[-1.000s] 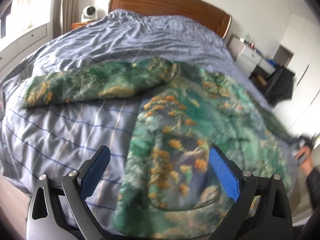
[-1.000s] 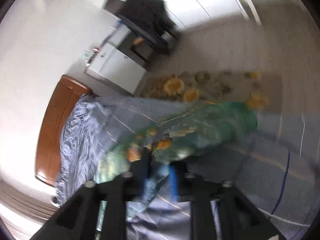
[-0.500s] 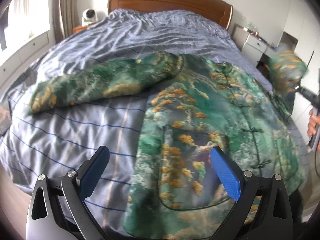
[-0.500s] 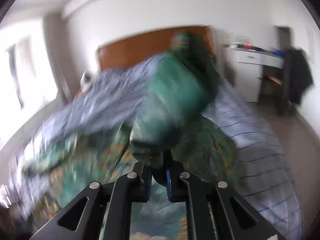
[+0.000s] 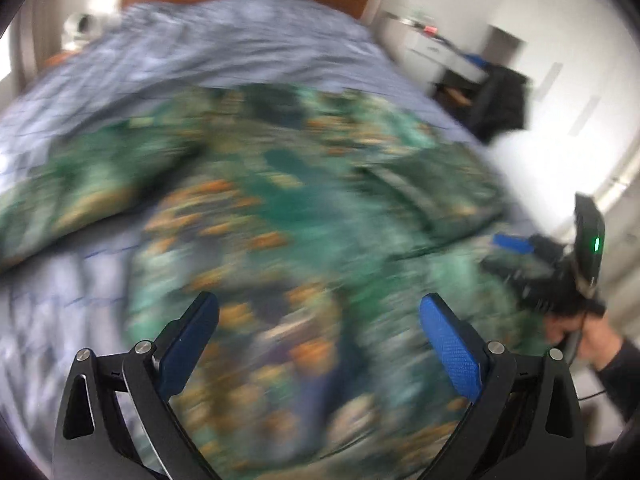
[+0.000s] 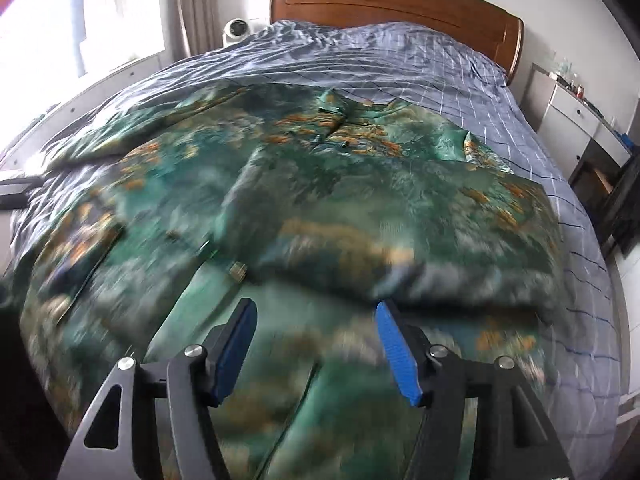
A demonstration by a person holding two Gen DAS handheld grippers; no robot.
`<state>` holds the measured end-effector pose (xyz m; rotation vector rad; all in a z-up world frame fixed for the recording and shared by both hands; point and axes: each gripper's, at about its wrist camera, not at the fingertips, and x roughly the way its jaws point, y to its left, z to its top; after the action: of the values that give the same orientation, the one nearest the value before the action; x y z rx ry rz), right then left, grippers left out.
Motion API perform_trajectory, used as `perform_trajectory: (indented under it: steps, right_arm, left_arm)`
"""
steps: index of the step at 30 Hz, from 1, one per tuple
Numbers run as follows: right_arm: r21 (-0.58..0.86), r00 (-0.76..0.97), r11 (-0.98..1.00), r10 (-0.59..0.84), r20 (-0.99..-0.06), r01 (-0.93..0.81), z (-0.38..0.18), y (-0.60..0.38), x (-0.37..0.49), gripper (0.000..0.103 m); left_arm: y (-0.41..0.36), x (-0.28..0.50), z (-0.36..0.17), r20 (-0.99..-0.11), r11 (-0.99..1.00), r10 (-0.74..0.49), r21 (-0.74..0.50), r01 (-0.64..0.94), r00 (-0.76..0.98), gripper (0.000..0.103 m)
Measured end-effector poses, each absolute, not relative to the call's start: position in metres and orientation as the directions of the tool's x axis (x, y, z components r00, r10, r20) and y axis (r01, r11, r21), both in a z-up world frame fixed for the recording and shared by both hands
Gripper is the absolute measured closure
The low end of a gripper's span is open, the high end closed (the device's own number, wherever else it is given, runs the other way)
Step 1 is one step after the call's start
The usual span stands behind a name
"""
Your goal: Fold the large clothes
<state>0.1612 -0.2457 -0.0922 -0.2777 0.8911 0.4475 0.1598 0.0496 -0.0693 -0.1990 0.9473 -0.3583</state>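
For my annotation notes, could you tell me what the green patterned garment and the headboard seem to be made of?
Green patterned garment: probably a satin-like woven fabric with slight padding; it shows a soft sheen and puffy folds, though blur leaves this open. Headboard: wood or wood veneer, glossy reddish-brown, with a highlight on its smooth curved top.

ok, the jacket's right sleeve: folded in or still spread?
Folded in. In the right wrist view the sleeve lies across the green jacket body; right gripper is open above it, holding nothing.

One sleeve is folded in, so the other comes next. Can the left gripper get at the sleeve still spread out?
Probably yes: the left gripper is open, and nothing lies on the outspread sleeve.
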Motion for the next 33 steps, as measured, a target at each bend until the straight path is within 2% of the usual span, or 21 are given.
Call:
perform_trajectory:
  steps: [4, 7, 9, 10, 11, 12, 13, 17, 22, 24, 27, 28, 29, 33]
  right_arm:
    - [-0.023, 0.572, 0.887, 0.277, -0.772, -0.461, -0.079, -0.266, 0.117, 0.039]
    - [0.011, 0.594, 0.903, 0.292, -0.750, -0.430, -0.071, -0.280, 0.104, 0.039]
    - [0.033, 0.614, 0.910, 0.305, -0.728, -0.413, -0.062, -0.286, 0.096, 0.039]
    - [0.044, 0.622, 0.912, 0.312, -0.719, -0.407, -0.058, -0.290, 0.093, 0.039]
    - [0.054, 0.631, 0.915, 0.319, -0.707, -0.401, -0.053, -0.295, 0.089, 0.039]
    - [0.062, 0.640, 0.916, 0.323, -0.698, -0.395, -0.050, -0.299, 0.087, 0.039]
    - [0.067, 0.647, 0.919, 0.324, -0.690, -0.388, -0.047, -0.303, 0.086, 0.039]
    - [0.093, 0.656, 0.930, 0.320, -0.684, -0.356, -0.042, -0.327, 0.095, 0.039]
    - [0.060, 0.708, 0.961, 0.241, -0.663, -0.271, -0.033, -0.370, 0.153, 0.040]
    - [0.040, 0.712, 0.969, 0.206, -0.671, -0.243, -0.031, -0.385, 0.186, 0.039]
    - [0.028, 0.691, 0.969, 0.194, -0.696, -0.244, -0.037, -0.396, 0.240, 0.040]
    - [0.040, 0.679, 0.968, 0.203, -0.705, -0.249, -0.040, -0.398, 0.260, 0.045]
    - [0.054, 0.667, 0.967, 0.212, -0.714, -0.250, -0.043, -0.399, 0.275, 0.056]
    - [0.135, 0.608, 0.960, 0.260, -0.750, -0.244, -0.063, -0.397, 0.354, 0.059]
  left_arm:
    - [-0.008, 0.215, -0.076, -0.750, 0.861, -0.506, -0.405, 0.309, 0.426, 0.003]
    - [-0.051, 0.258, -0.091, -0.784, 0.852, -0.514, -0.418, 0.316, 0.348, 0.006]
    - [-0.073, 0.280, -0.108, -0.830, 0.870, -0.476, -0.396, 0.292, 0.292, 0.021]
    - [-0.082, 0.289, -0.115, -0.852, 0.882, -0.450, -0.376, 0.284, 0.268, 0.039]
    - [-0.088, 0.293, -0.120, -0.866, 0.889, -0.432, -0.364, 0.277, 0.250, 0.068]
    - [-0.092, 0.297, -0.123, -0.875, 0.895, -0.420, -0.354, 0.272, 0.241, 0.082]
    - [-0.096, 0.302, -0.122, -0.879, 0.899, -0.410, -0.347, 0.266, 0.241, 0.093]
    - [-0.101, 0.323, -0.085, -0.857, 0.911, -0.385, -0.295, 0.287, 0.342, 0.096]
    - [-0.082, 0.358, -0.044, -0.818, 0.946, -0.305, -0.204, 0.251, 0.488, 0.096]
    - [-0.072, 0.367, -0.049, -0.820, 0.961, -0.256, -0.161, 0.224, 0.511, 0.096]
    - [-0.064, 0.378, -0.075, -0.840, 0.968, -0.242, -0.172, 0.184, 0.485, 0.096]
    - [-0.064, 0.378, -0.086, -0.848, 0.967, -0.246, -0.184, 0.176, 0.470, 0.095]
    - [-0.065, 0.376, -0.096, -0.853, 0.967, -0.246, -0.187, 0.172, 0.460, 0.095]
    - [-0.062, 0.377, -0.121, -0.866, 0.973, -0.218, -0.160, 0.164, 0.451, 0.094]
